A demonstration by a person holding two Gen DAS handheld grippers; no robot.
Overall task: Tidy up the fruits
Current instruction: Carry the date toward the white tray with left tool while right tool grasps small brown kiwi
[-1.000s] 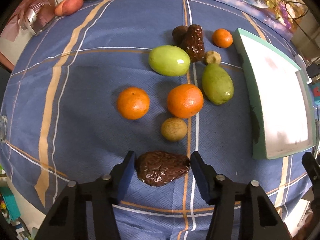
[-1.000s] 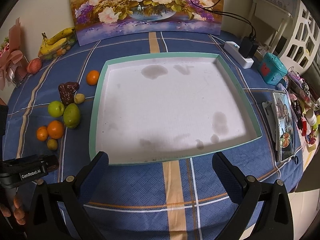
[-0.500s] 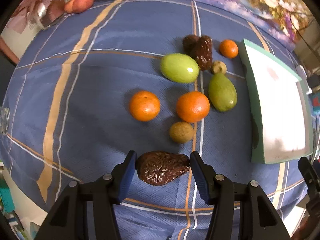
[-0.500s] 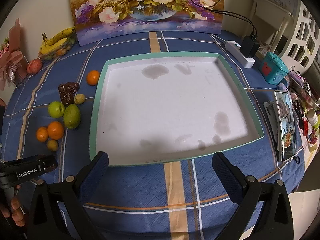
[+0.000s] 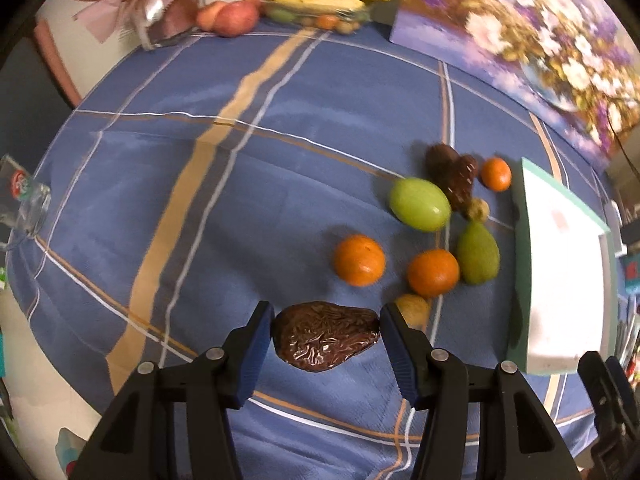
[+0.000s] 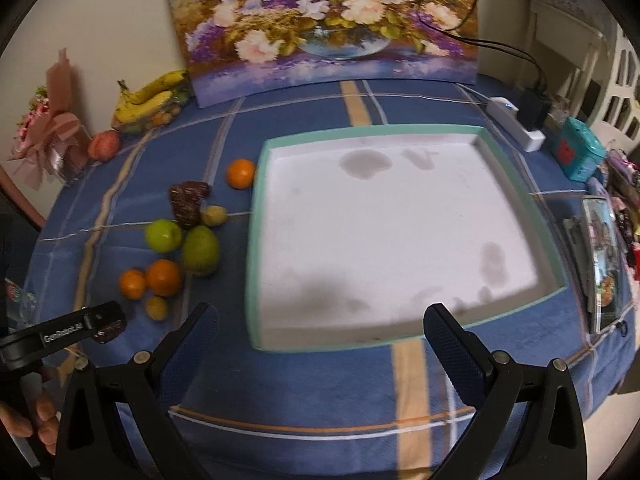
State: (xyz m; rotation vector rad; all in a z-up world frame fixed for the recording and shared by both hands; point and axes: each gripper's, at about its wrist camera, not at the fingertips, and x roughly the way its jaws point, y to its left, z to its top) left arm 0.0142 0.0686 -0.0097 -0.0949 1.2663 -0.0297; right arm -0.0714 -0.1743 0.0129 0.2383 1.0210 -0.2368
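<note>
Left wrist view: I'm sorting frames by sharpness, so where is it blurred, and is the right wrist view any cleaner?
Left wrist view: the flower painting and loose oranges smear, while the wrinkled brown fruit in the left tongs stays crisp. Right wrist view: mild softness, fisheye bending the table edges, dark blotches on the white tray.

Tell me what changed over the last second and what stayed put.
The left tongs, clamped on the wrinkled dark brown fruit, lifted it off the blue plaid tablecloth and swung; the loose fruit pile now sits further right in their view. The right tongs crept towards the shallow white tray with the green rim, open and empty. Oranges, green fruits and tray stayed put.
</note>
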